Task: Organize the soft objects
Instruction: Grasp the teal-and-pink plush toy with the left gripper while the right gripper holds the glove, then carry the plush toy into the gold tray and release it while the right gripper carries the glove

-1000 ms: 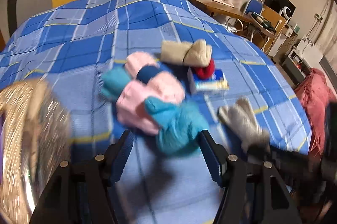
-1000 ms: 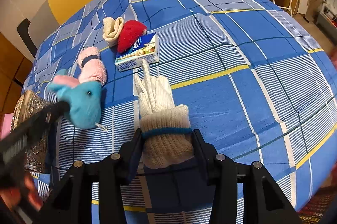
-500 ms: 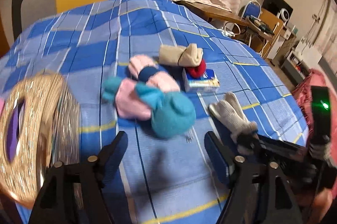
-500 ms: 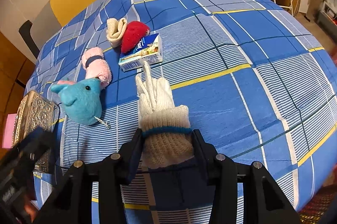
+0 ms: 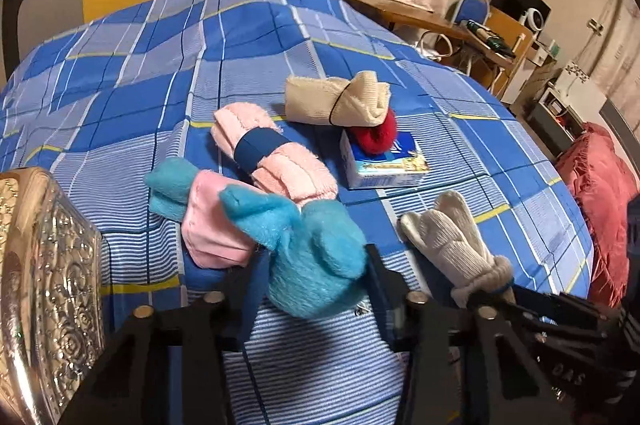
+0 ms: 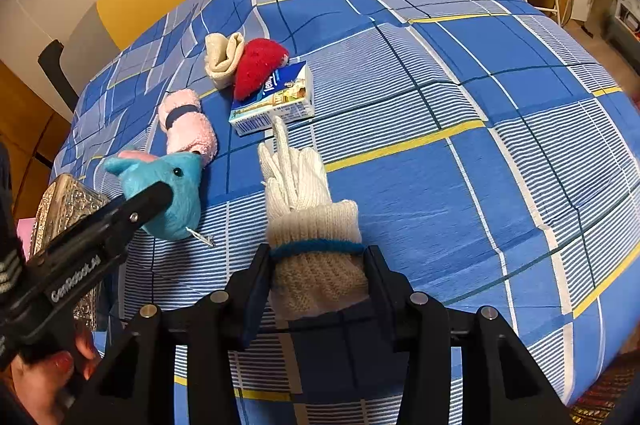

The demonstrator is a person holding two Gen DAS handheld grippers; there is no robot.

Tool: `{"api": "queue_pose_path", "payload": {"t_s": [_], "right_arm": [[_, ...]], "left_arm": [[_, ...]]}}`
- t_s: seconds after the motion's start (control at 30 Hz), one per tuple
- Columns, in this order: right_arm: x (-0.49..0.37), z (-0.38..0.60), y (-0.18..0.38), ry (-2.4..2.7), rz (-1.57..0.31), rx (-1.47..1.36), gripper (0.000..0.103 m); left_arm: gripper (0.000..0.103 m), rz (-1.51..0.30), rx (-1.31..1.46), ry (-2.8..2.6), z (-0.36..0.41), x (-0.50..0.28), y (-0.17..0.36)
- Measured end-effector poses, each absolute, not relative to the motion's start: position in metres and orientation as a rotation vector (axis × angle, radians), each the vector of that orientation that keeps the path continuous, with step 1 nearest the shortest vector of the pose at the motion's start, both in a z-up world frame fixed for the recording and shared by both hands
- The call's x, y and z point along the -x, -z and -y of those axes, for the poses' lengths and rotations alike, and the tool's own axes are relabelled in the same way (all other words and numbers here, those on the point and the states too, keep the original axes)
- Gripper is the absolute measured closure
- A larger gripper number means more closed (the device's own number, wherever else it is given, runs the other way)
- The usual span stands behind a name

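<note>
Bed with checked cover (image 6: 460, 185) as work surface. The left gripper (image 5: 316, 281) has just been closing; its jaws now stand half-wide against the flanks of the blue plush (image 5: 308, 257), near the cover's left edge beside an embossed metal box (image 5: 48, 273). The right gripper (image 6: 318, 273) is clamped on the cuff of the knit gloves (image 6: 308, 209), near the front edge. To do this step well, the plush should probably be squeezed at mid-body, clear of the pink roll (image 5: 272, 157) touching it. Legible writing: "GenRobot.AI" on the left gripper's arm; the tissue pack (image 6: 276, 101) reads partly "Tem…".
</note>
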State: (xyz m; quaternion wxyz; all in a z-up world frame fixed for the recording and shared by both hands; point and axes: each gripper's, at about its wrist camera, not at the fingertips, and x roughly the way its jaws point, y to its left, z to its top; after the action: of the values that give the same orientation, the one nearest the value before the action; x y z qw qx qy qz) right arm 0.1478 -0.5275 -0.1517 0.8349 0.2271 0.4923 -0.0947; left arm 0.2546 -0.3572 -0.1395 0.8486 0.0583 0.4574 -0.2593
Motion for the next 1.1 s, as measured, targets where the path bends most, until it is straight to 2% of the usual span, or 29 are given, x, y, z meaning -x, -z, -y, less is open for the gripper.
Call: {"api": "queue_pose_path", "payload": {"t_s": [0.03,0.13,0.6,1.1], "right_arm": [[-0.148,0.528,0.152,0.201,-1.042,-0.479,0.056],[-0.148,0.527,0.151,0.199,-1.036,-0.472,0.056],[-0.149,0.519,0.141,0.173,-0.979,-0.409,0.057],[-0.148,0.505,0.135,0.179,-0.944,-0.317,0.057]], "left_arm": [[0.066,-0.951,-0.135,0.551,0.356,-0.250,0.138],[0.069,-0.919,-0.132,0.579,0.349,-0.240,0.130],[0.069,-0.787,0.043,0.772,0.286,-0.176,0.074],[0.069,-0.656,0.089,0.773,0.201,-0.125,0.023]]}}
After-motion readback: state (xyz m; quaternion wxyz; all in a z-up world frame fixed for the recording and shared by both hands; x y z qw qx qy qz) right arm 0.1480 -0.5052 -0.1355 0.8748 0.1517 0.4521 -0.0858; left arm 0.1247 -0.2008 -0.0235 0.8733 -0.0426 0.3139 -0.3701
